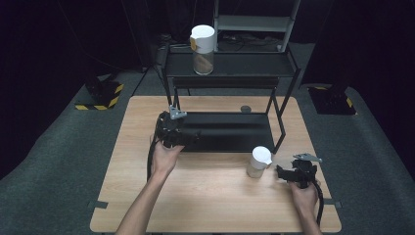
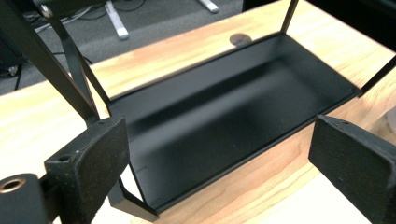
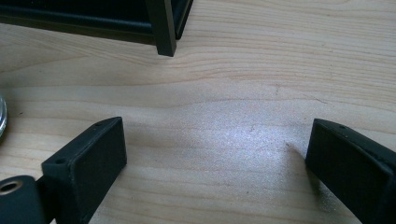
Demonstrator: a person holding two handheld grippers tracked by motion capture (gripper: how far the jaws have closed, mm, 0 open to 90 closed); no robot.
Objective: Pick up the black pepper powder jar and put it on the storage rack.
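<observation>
High view has the black two-tier rack [image 1: 230, 132] mid-counter [image 1: 215, 196]. Left tongs [image 1: 192, 137] hang wide open with nothing in them over the rack's bottom tray at its left end. Right tongs [image 1: 280, 172], also gaping empty, sit just right of a white-lidded jar [image 1: 258, 162] near the rack's front right leg.

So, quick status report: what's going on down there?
Both grippers open, empty. White-lidded jar upright on table, beside right gripper. Nothing between them.
</observation>
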